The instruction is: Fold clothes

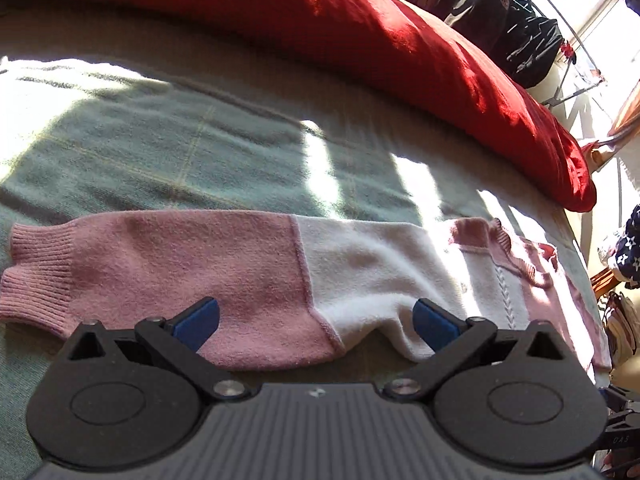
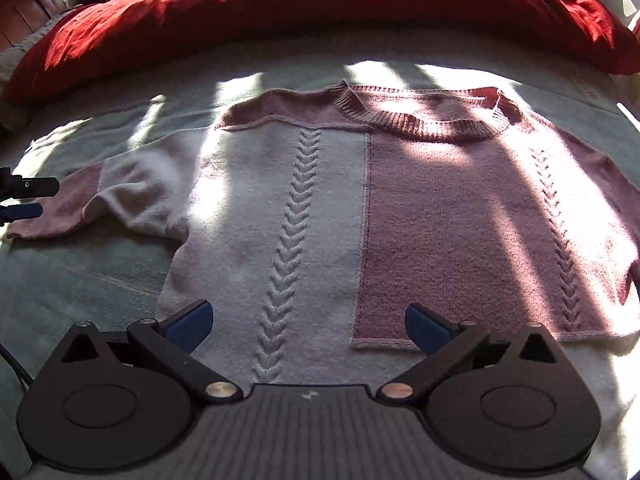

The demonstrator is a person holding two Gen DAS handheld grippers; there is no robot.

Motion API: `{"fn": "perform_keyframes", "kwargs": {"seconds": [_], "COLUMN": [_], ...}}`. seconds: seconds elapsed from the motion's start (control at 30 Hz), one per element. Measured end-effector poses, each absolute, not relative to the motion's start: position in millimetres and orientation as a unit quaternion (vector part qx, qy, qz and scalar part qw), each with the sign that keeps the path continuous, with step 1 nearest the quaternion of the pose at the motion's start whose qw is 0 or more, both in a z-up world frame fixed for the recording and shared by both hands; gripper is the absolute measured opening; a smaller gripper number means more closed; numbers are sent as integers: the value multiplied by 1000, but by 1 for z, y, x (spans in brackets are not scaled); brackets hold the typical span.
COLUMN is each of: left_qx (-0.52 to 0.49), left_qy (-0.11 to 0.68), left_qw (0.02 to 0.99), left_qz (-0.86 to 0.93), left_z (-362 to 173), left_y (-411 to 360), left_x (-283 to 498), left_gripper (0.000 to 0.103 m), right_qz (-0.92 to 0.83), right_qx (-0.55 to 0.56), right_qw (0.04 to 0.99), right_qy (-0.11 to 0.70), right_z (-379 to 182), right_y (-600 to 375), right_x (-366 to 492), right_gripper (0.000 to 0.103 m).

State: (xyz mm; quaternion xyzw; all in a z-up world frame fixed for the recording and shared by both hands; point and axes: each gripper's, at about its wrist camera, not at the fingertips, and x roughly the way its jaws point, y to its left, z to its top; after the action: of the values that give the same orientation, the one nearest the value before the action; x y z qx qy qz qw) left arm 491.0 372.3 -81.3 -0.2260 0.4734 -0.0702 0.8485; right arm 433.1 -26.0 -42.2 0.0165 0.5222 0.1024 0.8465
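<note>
Folding has not begun: the sweater [image 2: 320, 216] lies spread flat on the bed [image 2: 80, 280], left sleeve [image 1: 160, 264] extended. Left gripper [image 1: 316, 320] hovers released over that sleeve; right gripper [image 2: 308, 322] hovers released above the hem. All folds remain.

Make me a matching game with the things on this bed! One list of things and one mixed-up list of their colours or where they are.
Things:
1. sweater sleeve
2. big cushion
3. blanket
4. left gripper

Clues:
A. red, at the far side of the bed
B. pale green, under the sweater
C. open, right over the sleeve
D. pink with a ribbed cuff, stretched out sideways

Pairs: 1-D, 2-A, 3-B, 4-C
</note>
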Motion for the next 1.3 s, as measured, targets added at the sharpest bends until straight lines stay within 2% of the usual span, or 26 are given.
{"fn": "perform_keyframes", "kwargs": {"seconds": [0.17,0.37,0.73,0.8,1.03,1.3], "left_qx": [-257,-126,-94,-77,-46,-50], "left_qy": [475,479,474,497,483,479], "left_qw": [841,869,875,864,874,876], "left_qz": [-29,-2,-11,14,18,5], "left_z": [-111,-114,-92,-109,-115,-115], "left_y": [409,436,428,435,451,461], "left_x": [498,504,493,491,496,497], "left_gripper": [102,102,102,102,102,102], "right_qz": [119,122,157,196,352,445], "right_qx": [-11,-31,-38,-30,-33,-153], "right_qw": [841,836,840,835,794,772], "right_qy": [527,534,519,513,494,426], "right_z": [-42,-45,-28,-24,-28,-54], "right_y": [-3,6,27,42,128,219], "right_x": [445,453,453,454,463,482], "right_gripper": [103,103,103,103,103,103]}}
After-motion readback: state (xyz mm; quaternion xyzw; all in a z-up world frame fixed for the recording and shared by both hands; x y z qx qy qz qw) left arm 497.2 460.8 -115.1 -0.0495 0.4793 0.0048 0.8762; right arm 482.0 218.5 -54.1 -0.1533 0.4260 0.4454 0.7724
